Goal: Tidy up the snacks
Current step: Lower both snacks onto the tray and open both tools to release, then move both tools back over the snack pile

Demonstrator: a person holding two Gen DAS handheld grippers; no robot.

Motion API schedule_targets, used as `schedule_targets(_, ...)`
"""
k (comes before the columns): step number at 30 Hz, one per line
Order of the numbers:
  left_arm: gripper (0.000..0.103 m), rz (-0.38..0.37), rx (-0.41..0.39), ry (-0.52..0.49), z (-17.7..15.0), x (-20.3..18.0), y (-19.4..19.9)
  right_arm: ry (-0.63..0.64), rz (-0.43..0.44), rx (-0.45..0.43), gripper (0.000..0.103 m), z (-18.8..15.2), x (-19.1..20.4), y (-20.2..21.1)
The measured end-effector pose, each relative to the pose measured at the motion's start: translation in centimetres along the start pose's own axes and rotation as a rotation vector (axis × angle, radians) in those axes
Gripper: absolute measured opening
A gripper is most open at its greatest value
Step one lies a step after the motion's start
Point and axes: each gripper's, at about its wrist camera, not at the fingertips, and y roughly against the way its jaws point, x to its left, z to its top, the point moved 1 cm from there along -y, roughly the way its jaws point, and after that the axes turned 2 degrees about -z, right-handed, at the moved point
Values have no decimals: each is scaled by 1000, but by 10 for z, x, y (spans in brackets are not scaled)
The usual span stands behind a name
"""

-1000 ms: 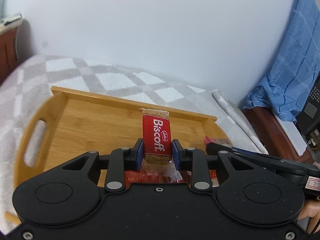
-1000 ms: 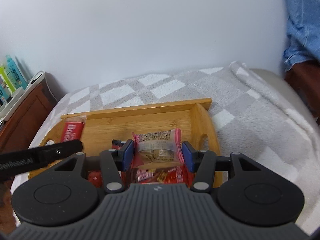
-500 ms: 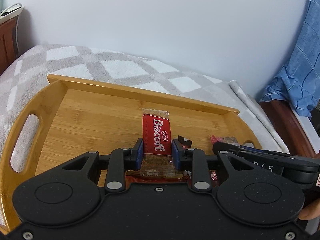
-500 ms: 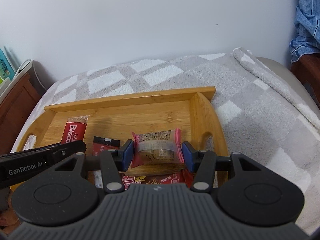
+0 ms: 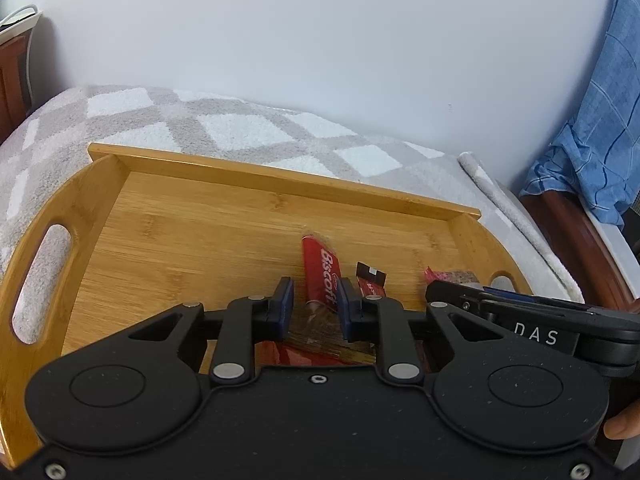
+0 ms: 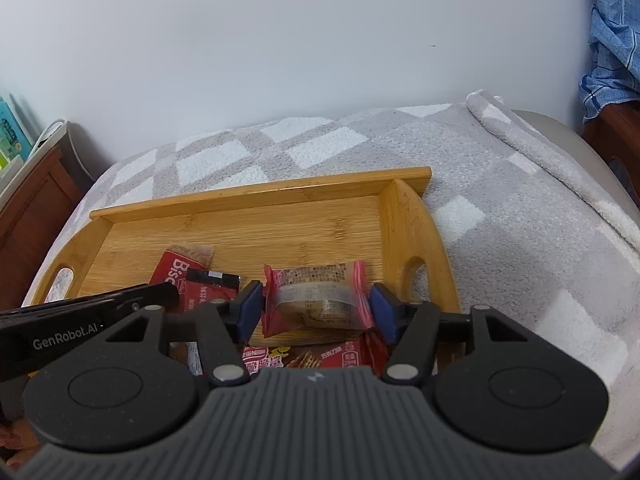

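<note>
A bamboo tray [image 5: 168,236] lies on a grey-and-white checked blanket; it also shows in the right wrist view [image 6: 280,224]. My left gripper [image 5: 314,308] is open: the red Biscoff packet [image 5: 322,272] lies loose on the tray between its pads, tilted left. My right gripper [image 6: 316,306] has its pads spread beside a pink-wrapped cake [image 6: 316,298] that rests on the tray, with small gaps at each side. The Biscoff packet [image 6: 176,268] and a dark red sachet [image 6: 208,286] lie left of it.
A red wafer packet [image 6: 316,358] lies under my right gripper at the tray's near edge. A wooden cabinet [image 6: 28,208] stands left of the bed. Blue cloth [image 5: 592,136] hangs at the right. A white wall is behind.
My left gripper has opened and let go of the Biscoff packet, which now lies on the tray. My right gripper has widened and released the pink cake onto the tray. Both grippers moved lower.
</note>
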Motion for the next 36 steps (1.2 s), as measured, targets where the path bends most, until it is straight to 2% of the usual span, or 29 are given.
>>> schedule_targets(2,22,5,-7,-9,-1,-2,4,-8,6,-2,72,0,0,2)
schedule_targets(9,45,9,-19,-30,-4,-4,24,-11,11,-22,80,0,0,18)
schedule_targets(13,49,17,-26,-27,-8,-3,39,-5,24,-45,85,2,3,32)
schedule_targets(18,61,24,-46,-41,-14,-3,64,0,36,-76,88,-2,8,53)
schedule_targets(27,79,51,-118,-102,-39,-9,120,48,34,-142,92,-36,19,94)
schedule_targets(36,89,79,-176,-159,-75,-12,172,80,47,-205,103,-80,25,134)
